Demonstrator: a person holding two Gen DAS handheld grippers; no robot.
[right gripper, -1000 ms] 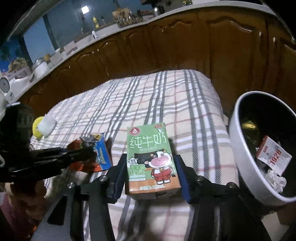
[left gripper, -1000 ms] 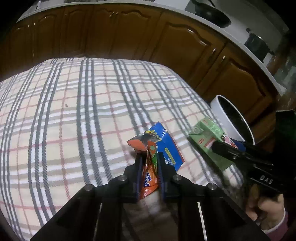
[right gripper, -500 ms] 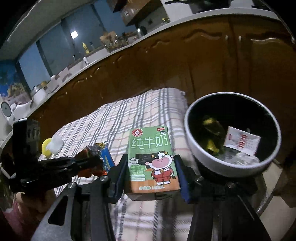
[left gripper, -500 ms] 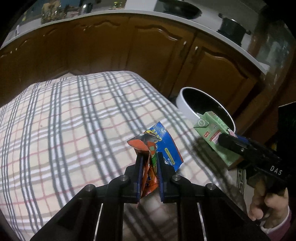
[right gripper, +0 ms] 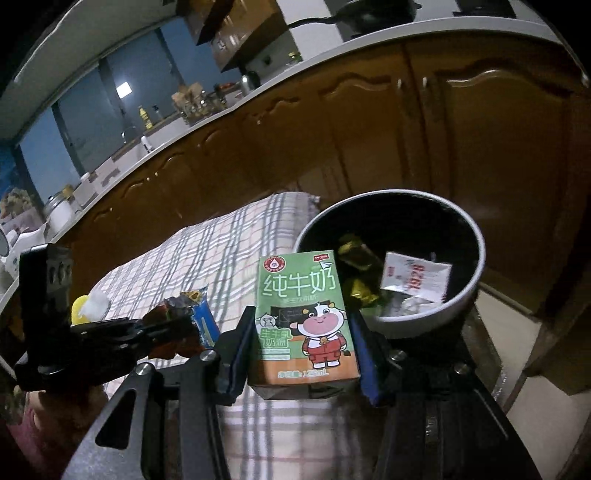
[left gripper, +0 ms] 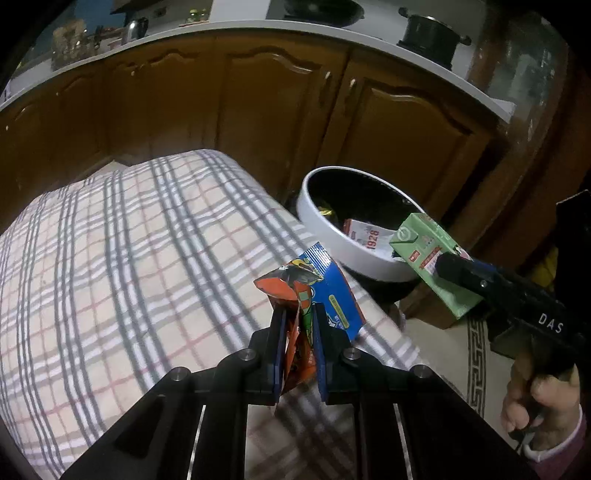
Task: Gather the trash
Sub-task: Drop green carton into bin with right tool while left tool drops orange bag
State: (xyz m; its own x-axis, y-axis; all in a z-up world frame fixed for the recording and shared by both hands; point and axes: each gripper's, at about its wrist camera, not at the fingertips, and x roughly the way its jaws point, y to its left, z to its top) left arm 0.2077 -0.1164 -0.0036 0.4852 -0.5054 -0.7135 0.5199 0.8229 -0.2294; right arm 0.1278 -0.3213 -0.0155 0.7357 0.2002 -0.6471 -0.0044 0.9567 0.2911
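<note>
place: home kitchen | signs: wooden cabinets [left gripper: 280,110]; countertop [left gripper: 424,70]; pot [left gripper: 430,33]; checked tablecloth [left gripper: 129,258]

The left gripper [left gripper: 299,321] is angled downward, its jaws nearly shut and clamped on crumpled wrappers [left gripper: 295,295], held left of the white bin [left gripper: 332,236]. The right gripper [right gripper: 301,332] is tilted down toward that bin, its jaws pressed on a milk carton [right gripper: 301,314]. A hand [left gripper: 535,398] is wrapped around its handle.

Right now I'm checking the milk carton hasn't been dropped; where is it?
The milk carton is clamped upright in the right gripper, held off the plaid table, just short of the white bin.
</note>
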